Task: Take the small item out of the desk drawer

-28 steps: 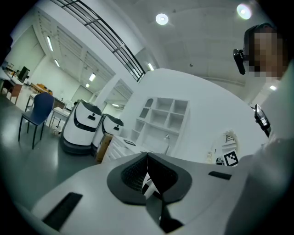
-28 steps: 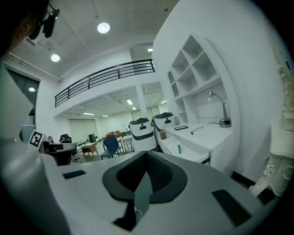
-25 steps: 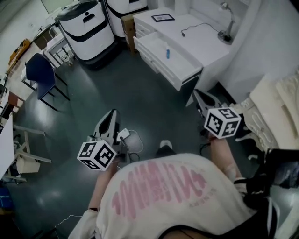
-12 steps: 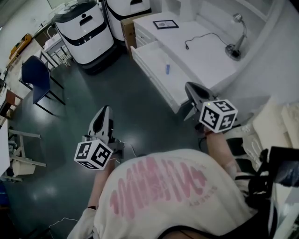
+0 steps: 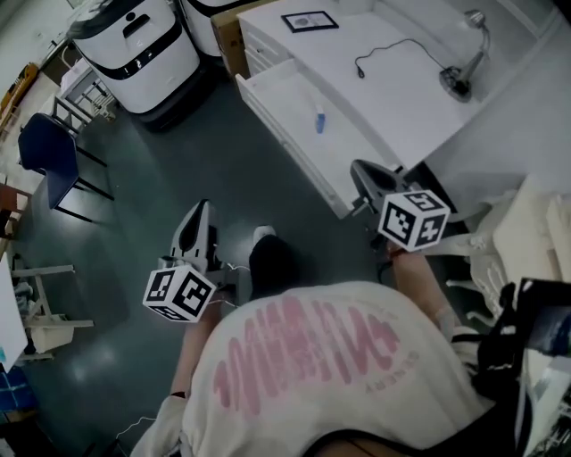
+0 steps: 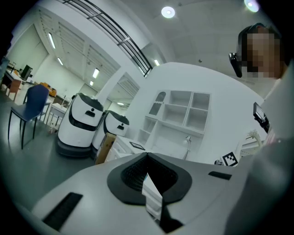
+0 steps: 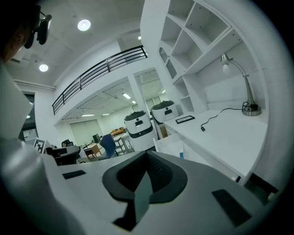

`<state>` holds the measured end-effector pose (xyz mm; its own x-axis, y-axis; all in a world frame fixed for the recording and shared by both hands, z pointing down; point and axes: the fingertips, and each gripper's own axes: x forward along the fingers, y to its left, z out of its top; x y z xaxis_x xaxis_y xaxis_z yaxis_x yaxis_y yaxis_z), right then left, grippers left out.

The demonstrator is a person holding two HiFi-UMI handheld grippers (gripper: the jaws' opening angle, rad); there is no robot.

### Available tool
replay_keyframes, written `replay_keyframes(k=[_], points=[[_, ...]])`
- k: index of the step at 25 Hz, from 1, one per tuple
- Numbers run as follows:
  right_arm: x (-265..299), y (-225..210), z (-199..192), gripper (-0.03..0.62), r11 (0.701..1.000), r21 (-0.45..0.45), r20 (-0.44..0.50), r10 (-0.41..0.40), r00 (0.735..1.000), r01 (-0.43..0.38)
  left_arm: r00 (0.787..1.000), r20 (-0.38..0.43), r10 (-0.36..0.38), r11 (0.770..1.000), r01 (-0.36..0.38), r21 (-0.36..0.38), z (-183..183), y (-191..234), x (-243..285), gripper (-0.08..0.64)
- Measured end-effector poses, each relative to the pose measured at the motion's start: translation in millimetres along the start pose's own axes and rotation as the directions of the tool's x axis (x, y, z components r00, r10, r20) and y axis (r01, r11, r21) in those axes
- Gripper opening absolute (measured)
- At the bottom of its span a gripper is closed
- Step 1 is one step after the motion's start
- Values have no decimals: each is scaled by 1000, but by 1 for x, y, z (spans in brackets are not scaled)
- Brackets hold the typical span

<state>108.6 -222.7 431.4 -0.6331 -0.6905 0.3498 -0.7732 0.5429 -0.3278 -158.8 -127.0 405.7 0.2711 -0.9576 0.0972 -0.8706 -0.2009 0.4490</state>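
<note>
Head view: left gripper (image 5: 202, 214) held low over the dark grey floor (image 5: 134, 205), well apart from the white desk (image 5: 393, 89). Right gripper (image 5: 362, 171) sits just beside the desk's front edge, tips pointing toward it. The white desk drawer (image 5: 268, 85) stands pulled open. The small blue item (image 5: 319, 119) lies inside the drawer, near its right-hand side, touched by neither gripper. On the desk top: a black cable (image 5: 397, 54), a grey desk lamp (image 5: 466, 76), a dark-framed picture (image 5: 310, 20). Two white-and-black robot units (image 5: 134, 45) stand left of the desk, with a blue chair (image 5: 49, 161) further left. The person's black-and-white shoe (image 5: 268, 259) is between the grippers.

Left gripper view: jaws brought together at the tips, only a thin sliver of background showing behind the pads; nothing between them. White wall shelving (image 6: 179, 110) is ahead.

Right gripper view: jaws likewise closed to a narrow slit and empty. The open drawer with the small blue item lies beyond the tips, the desk running off to the right
</note>
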Motion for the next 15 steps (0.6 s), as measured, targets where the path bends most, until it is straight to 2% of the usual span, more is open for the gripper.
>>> replay_keyframes(k=[7,15], points=[[80,-28,27,17,997,33,-11,-74,997,74,995,-63,-76,997,77,7,28,52,96,29],[161,-51,79,17,982,97,40,-165,985,161,986,-84,-144,989,146,26,89,112,178,29]])
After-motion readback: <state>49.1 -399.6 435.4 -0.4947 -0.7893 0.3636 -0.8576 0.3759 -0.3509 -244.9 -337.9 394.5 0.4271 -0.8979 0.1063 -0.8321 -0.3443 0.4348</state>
